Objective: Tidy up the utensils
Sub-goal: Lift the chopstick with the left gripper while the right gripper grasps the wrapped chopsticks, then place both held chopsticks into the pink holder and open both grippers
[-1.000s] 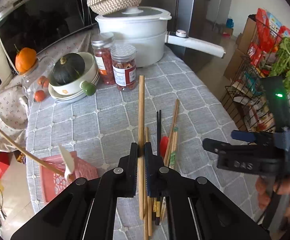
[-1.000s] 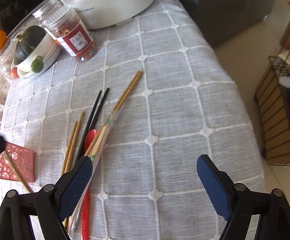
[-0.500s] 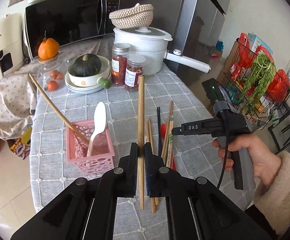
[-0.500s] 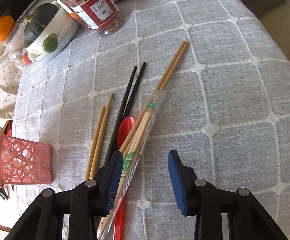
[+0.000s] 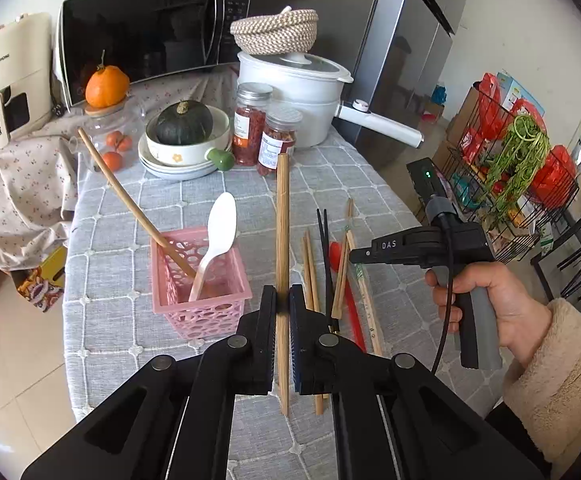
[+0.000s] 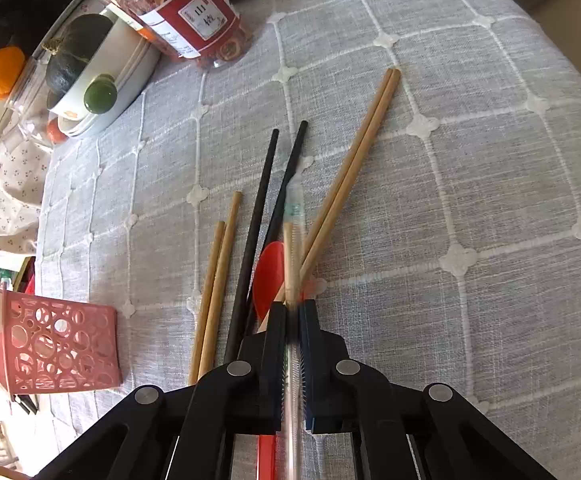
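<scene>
pinching wrapped chopsticks now, right gripper closed from wide; left gripper still clamps wooden chopstick.

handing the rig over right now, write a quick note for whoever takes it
Left gripper: shut on a long wooden chopstick, held above the table beside the pink basket.
Right gripper: shut on the plastic-wrapped chopsticks, low over the pile.
Done: a white spoon and one wooden stick are in the basket.
Left: on the cloth lie the black pair, two wooden pairs and a red spoon.
</scene>
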### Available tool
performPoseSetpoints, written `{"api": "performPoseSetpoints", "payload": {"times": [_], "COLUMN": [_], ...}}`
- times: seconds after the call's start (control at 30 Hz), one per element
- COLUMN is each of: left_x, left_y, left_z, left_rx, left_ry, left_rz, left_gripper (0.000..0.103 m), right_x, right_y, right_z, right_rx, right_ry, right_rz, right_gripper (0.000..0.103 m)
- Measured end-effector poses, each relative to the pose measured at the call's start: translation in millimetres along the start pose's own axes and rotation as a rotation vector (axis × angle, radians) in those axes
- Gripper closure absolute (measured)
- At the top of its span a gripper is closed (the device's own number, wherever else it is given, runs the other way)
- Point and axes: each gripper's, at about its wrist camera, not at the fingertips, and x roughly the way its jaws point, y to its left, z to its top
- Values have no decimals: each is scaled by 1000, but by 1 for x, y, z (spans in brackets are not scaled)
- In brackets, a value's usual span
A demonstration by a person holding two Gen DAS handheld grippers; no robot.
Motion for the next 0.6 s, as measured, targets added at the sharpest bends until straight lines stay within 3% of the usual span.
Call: {"api": "performPoseSetpoints", "payload": {"times": [0.1,0.23,0.43,0.6], "left_x": [-13,-45,-98,-104], "left_y": [2,0,0,14], "left_z": [2,7,15,16], "left_rx": [-11,-14,-23,-68], "left_ry": [-35,-138,-386,-484], "left_rz": [-7,-20,31,93], "left_gripper": [97,97,97,97], "right_x": [-16,-45,-98,-122], "right_y": [-2,1,17,36], "right_z": [-3,-10,-24,-35], "right_rx": [5,0,-42,-74], "right_ry": [-36,-106,-256,-337], "right_rz": [15,47,111,147], "right_gripper": [98,98,98,98]}}
